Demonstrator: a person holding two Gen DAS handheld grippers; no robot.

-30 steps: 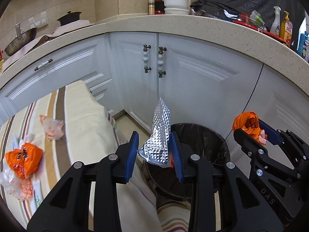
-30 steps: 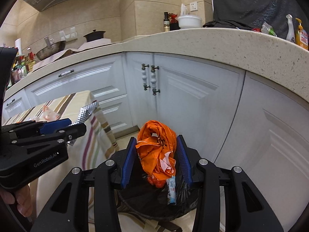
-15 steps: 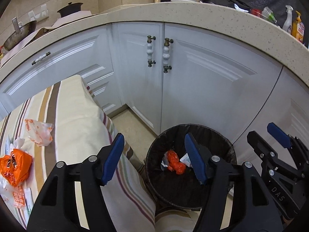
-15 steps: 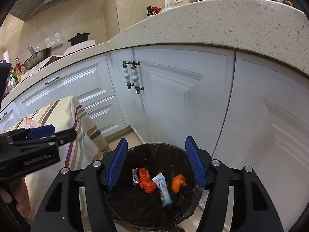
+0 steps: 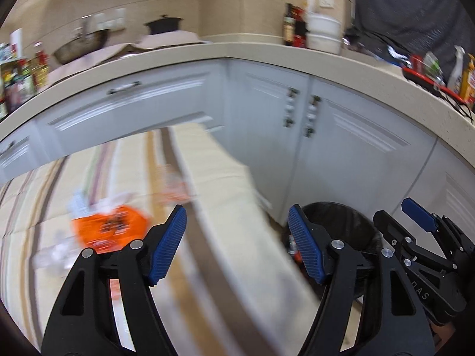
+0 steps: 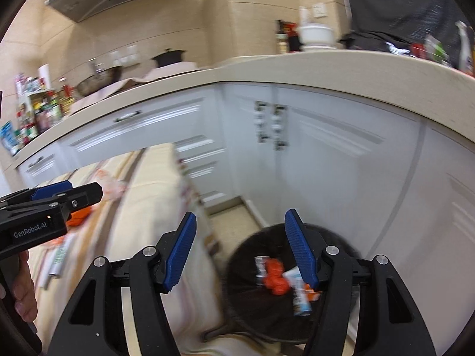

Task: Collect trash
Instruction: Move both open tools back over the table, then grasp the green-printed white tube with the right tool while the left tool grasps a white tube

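Observation:
My left gripper (image 5: 237, 244) is open and empty above the striped tablecloth (image 5: 207, 178). An orange wrapper (image 5: 111, 227) and pale wrappers (image 5: 175, 190) lie blurred on the cloth ahead and to its left. My right gripper (image 6: 240, 247) is open and empty over the gap between table and black bin (image 6: 246, 296). The bin (image 5: 341, 216) holds orange scraps (image 6: 274, 277) and a white-blue tube (image 6: 298, 292). The left gripper (image 6: 63, 194) shows at the left edge of the right wrist view; the right gripper (image 5: 415, 219) shows at the right of the left wrist view.
White cabinets (image 5: 341, 148) curve behind table and bin under a beige counter (image 5: 237, 50) with bowls, bottles and a pot. A thin wrapper (image 6: 58, 259) lies on the cloth near the left hand. Tan floor (image 6: 234, 213) shows between table and cabinets.
Both grippers opened and dropped the silver foil and the orange wrapper into the bin. Both views have since swung left toward the table, with motion blur.

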